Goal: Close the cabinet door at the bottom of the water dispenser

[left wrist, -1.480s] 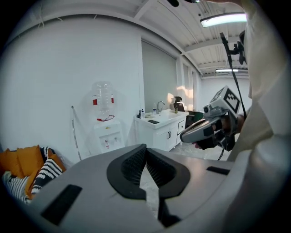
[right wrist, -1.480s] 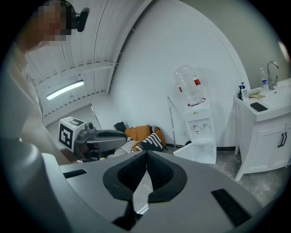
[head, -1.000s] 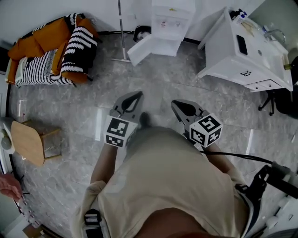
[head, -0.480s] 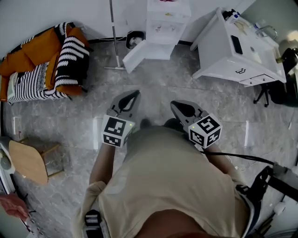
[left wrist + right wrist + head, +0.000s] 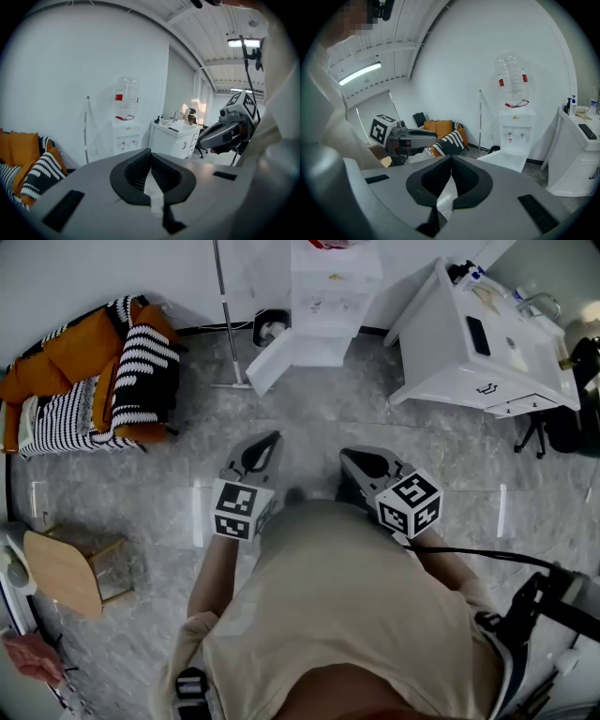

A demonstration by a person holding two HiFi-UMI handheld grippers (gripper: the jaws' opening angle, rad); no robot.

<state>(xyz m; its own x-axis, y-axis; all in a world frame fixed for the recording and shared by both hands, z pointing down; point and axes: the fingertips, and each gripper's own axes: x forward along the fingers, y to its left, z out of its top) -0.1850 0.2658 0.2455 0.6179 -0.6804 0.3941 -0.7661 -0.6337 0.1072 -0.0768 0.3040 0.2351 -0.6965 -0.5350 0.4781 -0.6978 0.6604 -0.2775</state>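
While both grippers hang in front of the person's chest over the grey marbled floor [image 5: 309, 418], the water dispenser [image 5: 333, 282] stands well ahead of them against the white wall. Its cabinet door [image 5: 298, 351] at the bottom is swung wide open, the free edge angled out toward the left of the head view. The left gripper [image 5: 274, 437] has its fingers [image 5: 136, 171] pressed together with nothing between them, and the right gripper [image 5: 348, 455] likewise shows its fingers [image 5: 466, 180] closed tip to tip and empty. Both point toward the dispenser, well apart from the door. A clear bottle [image 5: 512, 77] sits upside down on top of the dispenser. An orange armchair [image 5: 84, 343] with striped cushions stands to its left, a thin upright pole [image 5: 223, 315] between them, and a white sink cabinet [image 5: 469, 343] stands to its right.
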